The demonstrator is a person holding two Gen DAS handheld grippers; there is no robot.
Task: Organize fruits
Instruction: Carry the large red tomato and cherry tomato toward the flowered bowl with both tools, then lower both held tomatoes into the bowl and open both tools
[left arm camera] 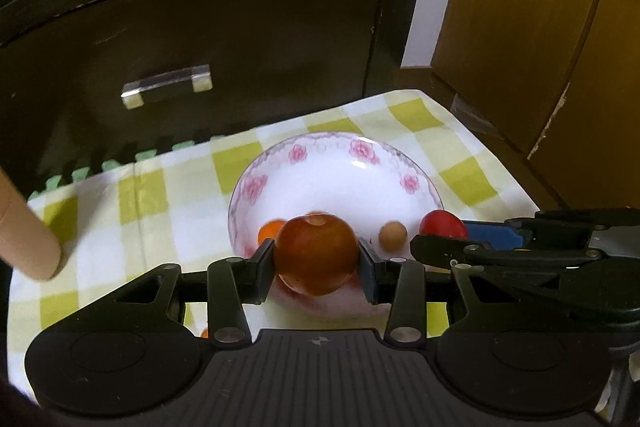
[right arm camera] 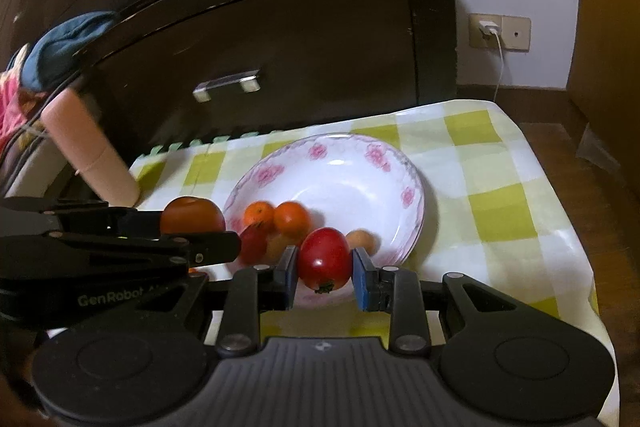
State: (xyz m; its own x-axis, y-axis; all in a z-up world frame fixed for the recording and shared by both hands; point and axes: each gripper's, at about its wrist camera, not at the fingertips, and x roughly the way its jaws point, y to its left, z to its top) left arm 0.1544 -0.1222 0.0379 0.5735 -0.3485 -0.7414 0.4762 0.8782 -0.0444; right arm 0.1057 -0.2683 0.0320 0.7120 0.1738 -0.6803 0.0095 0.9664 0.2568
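**Two fruits in the air, bowl partly filled**

Both tongs are loaded. The left tongs (left arm camera: 316,261) pinch a brownish-red round fruit (left arm camera: 317,255) between their pads, carried over the near rim of the flowered bowl (left arm camera: 340,163). The right tongs (right arm camera: 325,267) pinch a bright red tomato (right arm camera: 324,259), stem end down, also over the near rim, at about 6 o'clock of the bowl as the right wrist view shows it. The two tools hang side by side, close together.

Done so far, judging by what lies in the bowl: two small oranges (right arm camera: 276,217) sit together at roughly 8 o'clock inside it, with a blurred reddish-yellow piece just below them that I cannot identify. A small tan round fruit (right arm camera: 362,241) shows at about 5 o'clock, but whether it sits inside the rim or on the checked cloth (right arm camera: 500,195) beside it is unclear.

Left to do, as I judge it: set both held fruits down in the bowl and let go. A sliver of orange at the left tool's base hints at another fruit on the table, too hidden to confirm. The far half of the bowl has plenty of room.
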